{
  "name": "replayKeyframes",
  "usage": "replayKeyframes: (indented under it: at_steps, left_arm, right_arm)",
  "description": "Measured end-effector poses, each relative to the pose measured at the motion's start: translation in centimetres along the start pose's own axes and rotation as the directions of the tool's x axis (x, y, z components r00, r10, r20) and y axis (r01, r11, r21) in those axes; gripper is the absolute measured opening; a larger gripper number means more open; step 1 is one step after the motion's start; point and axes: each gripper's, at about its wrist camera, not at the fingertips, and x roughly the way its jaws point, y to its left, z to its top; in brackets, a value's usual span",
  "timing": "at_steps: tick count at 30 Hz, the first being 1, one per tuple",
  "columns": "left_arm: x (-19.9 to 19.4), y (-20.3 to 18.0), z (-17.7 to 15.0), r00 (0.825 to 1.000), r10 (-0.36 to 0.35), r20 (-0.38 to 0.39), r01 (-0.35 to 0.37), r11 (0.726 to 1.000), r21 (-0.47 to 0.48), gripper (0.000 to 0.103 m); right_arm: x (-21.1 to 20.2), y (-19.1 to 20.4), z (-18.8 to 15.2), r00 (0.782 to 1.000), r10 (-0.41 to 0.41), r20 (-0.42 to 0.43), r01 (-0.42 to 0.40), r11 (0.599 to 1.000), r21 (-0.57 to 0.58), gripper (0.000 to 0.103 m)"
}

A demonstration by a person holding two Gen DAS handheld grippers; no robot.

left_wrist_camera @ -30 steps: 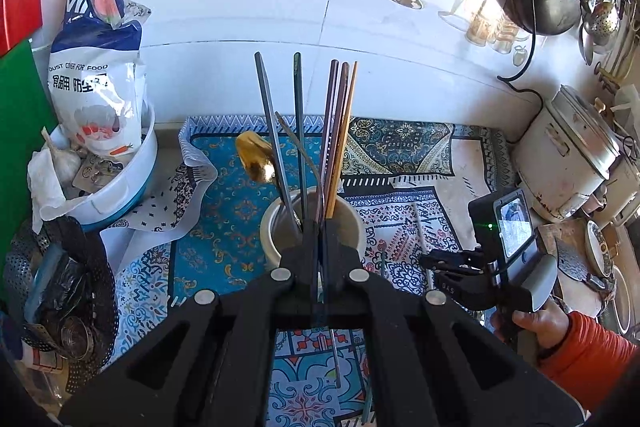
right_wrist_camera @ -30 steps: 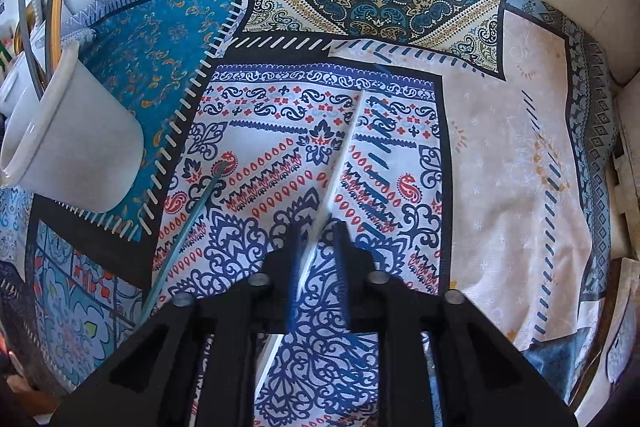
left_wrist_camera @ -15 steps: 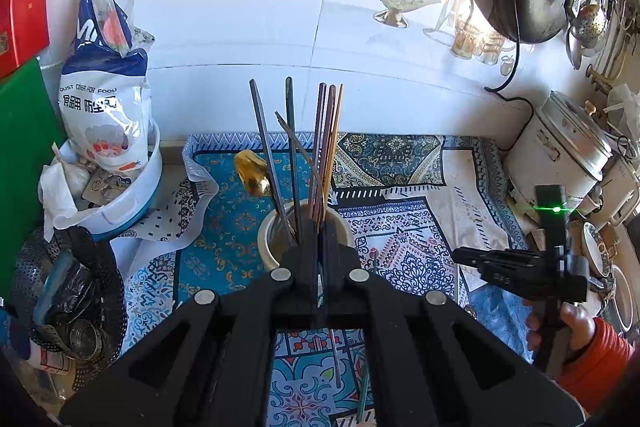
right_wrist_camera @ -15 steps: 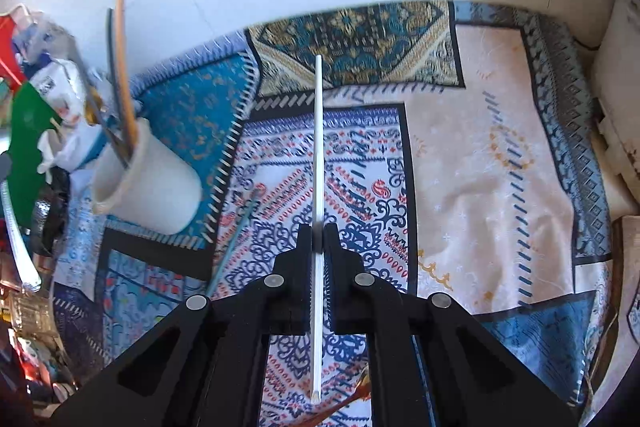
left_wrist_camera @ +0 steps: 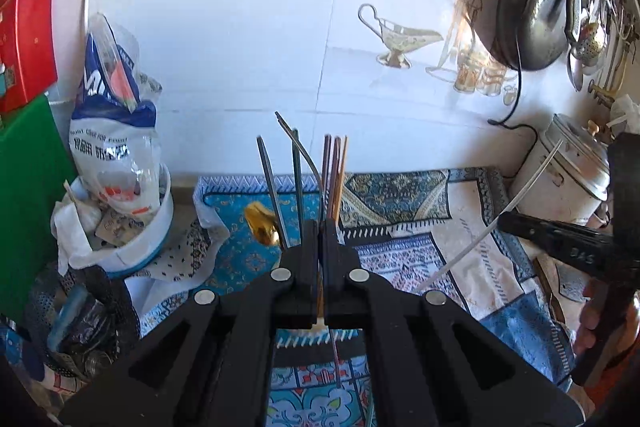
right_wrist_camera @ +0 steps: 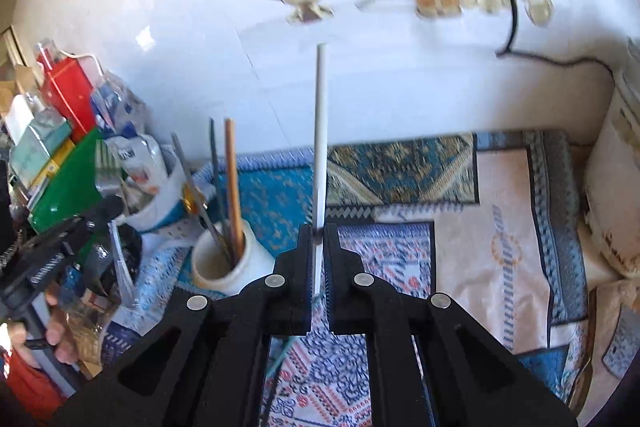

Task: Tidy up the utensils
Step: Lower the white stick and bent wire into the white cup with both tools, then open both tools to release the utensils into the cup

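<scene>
My right gripper (right_wrist_camera: pixel 318 231) is shut on a white chopstick (right_wrist_camera: pixel 321 131), which sticks up past the fingertips toward the tiled wall. In the left wrist view the same chopstick (left_wrist_camera: pixel 516 203) slants across the right side. My left gripper (left_wrist_camera: pixel 319 227) is shut on a metal fork (left_wrist_camera: pixel 306 155); its curved head rises above the fingertips and its handle hangs below them. Just beyond, a white cup (right_wrist_camera: pixel 224 267) holds several chopsticks (left_wrist_camera: pixel 336 167) and a gold spoon (left_wrist_camera: pixel 262 223). The left gripper hides most of the cup in its own view. A teal chopstick (right_wrist_camera: pixel 280 359) lies on the mat under my right gripper.
A patterned mat (right_wrist_camera: pixel 500 227) covers the counter. A rice cooker (left_wrist_camera: pixel 568 179) stands at the right, with a black wok (left_wrist_camera: pixel 532 11) hanging above it. At the left are a food bag in a white bowl (left_wrist_camera: pixel 112 147), a green board (left_wrist_camera: pixel 28 207) and a dark mesh basket (left_wrist_camera: pixel 72 315).
My right gripper closed on the white chopstick, lifted it off the mat and tipped it upward. My left gripper rose slightly with the fork.
</scene>
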Motion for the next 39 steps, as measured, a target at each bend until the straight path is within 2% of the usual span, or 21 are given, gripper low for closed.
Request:
replayKeyframes:
  at_steps: [7, 12, 20, 25, 32, 36, 39]
  left_arm:
    - [2.1, 1.0, 2.1, 0.998, 0.008, 0.058, -0.007, 1.000, -0.015, 0.000]
    - [4.2, 1.2, 2.5, 0.996, 0.033, 0.083, -0.033, 0.999, -0.001, 0.000]
    - [8.5, 1.7, 0.5, 0.994, 0.076, 0.079, -0.076, 0.997, 0.006, 0.000]
    - [10.1, 2.2, -1.4, 0.996, 0.071, 0.053, -0.071, 0.997, -0.002, 0.000]
    - [10.0, 1.7, -2.8, 0.999, 0.032, -0.033, -0.031, 0.999, 0.029, 0.001]
    - [9.0, 1.0, -2.7, 0.998, 0.014, -0.062, -0.011, 0.999, 0.042, 0.002]
    - [7.5, 0.6, -2.0, 0.997, -0.016, -0.071, 0.018, 0.999, 0.033, 0.002]
  right_arm:
    - [-1.4, 3.3, 3.3, 0.996, 0.069, 0.064, -0.065, 0.996, -0.061, 0.005]
    - [-0.6, 5.6, 4.5, 0.990, 0.122, 0.066, -0.115, 0.988, -0.101, 0.005]
    - [4.5, 7.6, 2.9, 0.989, 0.141, -0.035, -0.144, 0.982, -0.120, 0.005]
    - [7.8, 7.2, 1.3, 0.983, 0.136, -0.119, -0.149, 0.983, -0.105, 0.005]
    - [10.9, 6.9, 0.0, 0.963, 0.116, -0.243, -0.148, 0.981, -0.122, 0.006]
    - [10.8, 7.1, -0.3, 0.960, 0.092, -0.265, -0.132, 0.982, -0.136, 0.007]
    - [9.4, 7.4, 0.0, 0.967, 0.068, -0.247, -0.111, 0.980, -0.165, 0.015]
